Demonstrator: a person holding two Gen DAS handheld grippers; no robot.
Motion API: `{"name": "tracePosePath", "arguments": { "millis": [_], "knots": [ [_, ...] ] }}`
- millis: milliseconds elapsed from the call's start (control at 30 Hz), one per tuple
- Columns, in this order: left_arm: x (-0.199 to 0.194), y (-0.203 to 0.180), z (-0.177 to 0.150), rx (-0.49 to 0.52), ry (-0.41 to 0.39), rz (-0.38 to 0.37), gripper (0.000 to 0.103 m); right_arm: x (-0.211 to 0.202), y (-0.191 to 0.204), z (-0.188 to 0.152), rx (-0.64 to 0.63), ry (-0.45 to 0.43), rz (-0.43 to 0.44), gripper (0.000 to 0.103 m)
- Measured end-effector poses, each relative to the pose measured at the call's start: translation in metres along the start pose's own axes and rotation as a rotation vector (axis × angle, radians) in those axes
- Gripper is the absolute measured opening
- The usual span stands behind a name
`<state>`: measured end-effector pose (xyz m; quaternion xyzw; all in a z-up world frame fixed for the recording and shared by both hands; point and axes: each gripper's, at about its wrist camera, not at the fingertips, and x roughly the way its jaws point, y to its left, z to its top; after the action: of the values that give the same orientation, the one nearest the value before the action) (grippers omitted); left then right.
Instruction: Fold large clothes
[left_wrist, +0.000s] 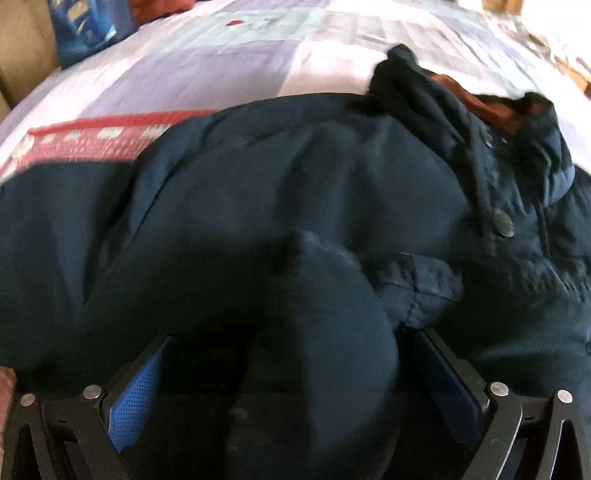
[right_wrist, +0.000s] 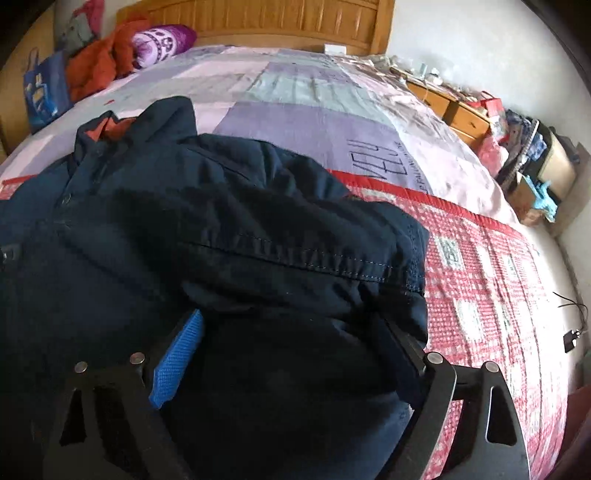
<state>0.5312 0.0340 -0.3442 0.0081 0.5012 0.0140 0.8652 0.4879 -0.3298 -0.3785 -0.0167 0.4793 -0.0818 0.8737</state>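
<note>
A dark navy jacket (left_wrist: 295, 192) with a rust-coloured collar lining (left_wrist: 480, 103) and snap buttons lies spread on the bed. In the left wrist view my left gripper (left_wrist: 293, 336) stands wide over it. A rounded fold of the jacket bulges up between the blue pads (left_wrist: 136, 387), and the left pad's face is bare. In the right wrist view my right gripper (right_wrist: 290, 315) is also spread wide, low over the jacket (right_wrist: 184, 206). A stitched hem (right_wrist: 314, 258) drapes across its right finger and hides that fingertip. I see no pinch on the cloth.
The bed has a lilac patchwork quilt (right_wrist: 295, 92) and a red checked blanket (right_wrist: 480, 277) under the jacket. At the wooden headboard (right_wrist: 277, 18) lie an orange garment (right_wrist: 96, 66), a purple pillow (right_wrist: 162, 38) and a blue bag (right_wrist: 44, 88). A cluttered wooden nightstand (right_wrist: 454, 107) and boxes (right_wrist: 532, 195) stand along the right side.
</note>
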Motion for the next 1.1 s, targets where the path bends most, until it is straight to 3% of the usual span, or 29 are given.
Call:
{"name": "tracePosePath", "arguments": {
  "millis": [133, 300, 467, 600, 733, 933, 1067, 1100],
  "knots": [
    [-0.001, -0.015, -0.006, 0.124, -0.065, 0.065, 0.103, 0.006, -0.004, -0.005, 0.011, 0.001, 0.004, 0.092],
    [0.0, -0.013, -0.004, 0.126, -0.065, 0.054, 0.103, 0.008, 0.0, -0.008, -0.003, 0.006, -0.011, 0.092],
    [-0.023, 0.0, -0.008, 0.151, -0.105, 0.065, 0.103, 0.005, 0.002, -0.003, 0.0, 0.024, -0.023, 0.092],
    [-0.04, 0.048, -0.014, 0.077, -0.114, -0.005, 0.103, -0.017, 0.021, 0.002, -0.014, -0.009, -0.101, 0.092],
    [-0.054, 0.083, -0.018, 0.025, -0.136, -0.011, 0.103, -0.048, 0.072, 0.006, -0.055, -0.113, -0.046, 0.092],
    [-0.066, 0.153, -0.029, -0.087, -0.137, 0.037, 0.103, -0.053, 0.169, 0.013, -0.068, -0.095, 0.134, 0.092],
    [-0.07, 0.225, -0.043, -0.188, -0.116, 0.078, 0.103, -0.027, 0.209, -0.004, -0.099, -0.016, 0.092, 0.092],
    [-0.069, 0.243, -0.045, -0.22, -0.109, 0.079, 0.103, -0.023, 0.209, -0.011, -0.09, -0.033, 0.075, 0.092]
  ]
}}
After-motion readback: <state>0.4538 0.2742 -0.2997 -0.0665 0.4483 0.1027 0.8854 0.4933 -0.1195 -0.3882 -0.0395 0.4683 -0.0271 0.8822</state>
